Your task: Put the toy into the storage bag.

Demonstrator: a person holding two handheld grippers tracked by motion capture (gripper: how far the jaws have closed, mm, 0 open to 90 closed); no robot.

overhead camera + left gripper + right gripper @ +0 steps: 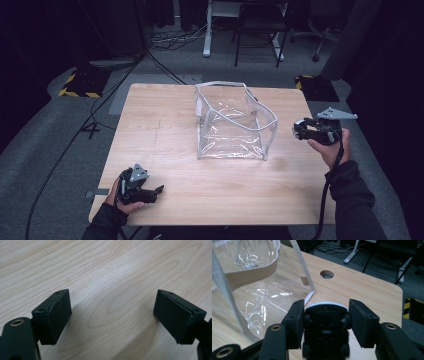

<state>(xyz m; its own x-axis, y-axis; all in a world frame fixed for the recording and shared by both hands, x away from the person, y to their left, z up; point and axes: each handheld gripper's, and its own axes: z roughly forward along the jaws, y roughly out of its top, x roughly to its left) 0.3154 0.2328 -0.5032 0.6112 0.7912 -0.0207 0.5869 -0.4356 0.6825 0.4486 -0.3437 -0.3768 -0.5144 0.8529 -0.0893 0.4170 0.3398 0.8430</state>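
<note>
A clear plastic bag (232,125) with pale trim stands open-topped in the middle of the wooden table (165,125). My right gripper (299,131) hovers just right of the bag, shut on a small black toy car (325,325) whose underside and wheels face the camera. In the right gripper view the bag's clear wall (257,297) and tan strap (249,277) are close on the left of the right gripper (325,312). My left gripper (159,191) rests near the table's front left corner. Its jaws stand wide apart over bare wood in the left gripper view (112,312), with nothing between them.
A round cable hole (327,274) pierces the table near its far right corner. Beyond the table stand a chair (257,30), white desk legs (207,35) and loose floor cables (175,37). Yellow-black striped floor plates (80,85) lie at both far corners.
</note>
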